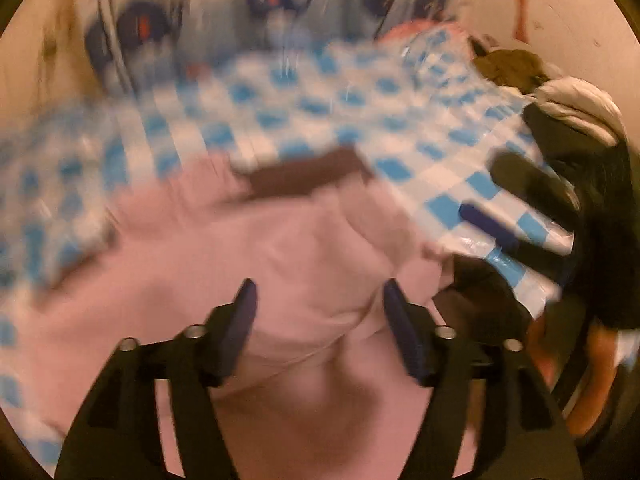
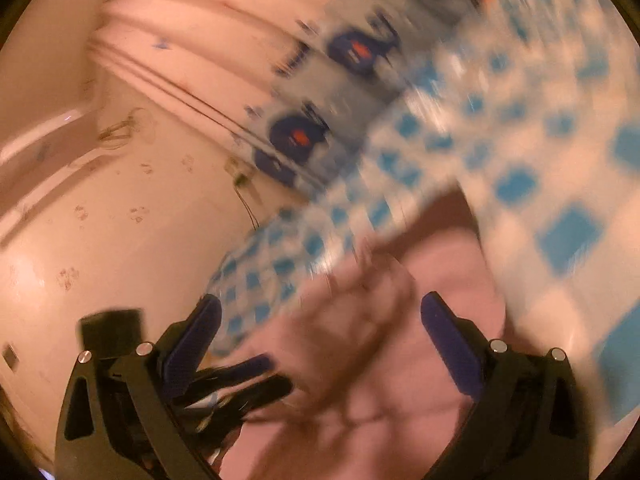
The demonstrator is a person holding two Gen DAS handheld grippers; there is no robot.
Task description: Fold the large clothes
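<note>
A blue-and-white checked cloth (image 1: 320, 112) covers the table and fills most of both wrist views, heavily blurred. Behind it hangs a pale patterned curtain (image 1: 280, 0) with dark blue and red motifs, and beside that a bare cream wall (image 2: 120, 220) marked with small smudges.

A large pink garment (image 1: 280, 248) lies rumpled on the checked cloth, taking up the lower middle of both views. It has soft folds and a brown band (image 1: 308, 174) along its far edge (whether that is trim or a separate piece is unclear through the blur).

At the far right of the left wrist view sits a pile of other clothes (image 1: 560, 100), white, black and olive-brown, near the table's edge.

The left gripper (image 1: 320, 302) hovers over the pink garment with its two dark blue fingers spread wide apart; nothing sits between them. The right gripper (image 2: 320, 312) is likewise spread wide above the pink fabric and the edge of the checked cloth, gripping nothing. Each gripper shows in the other's view: the right one to the right of the garment, the left one at lower left.
</note>
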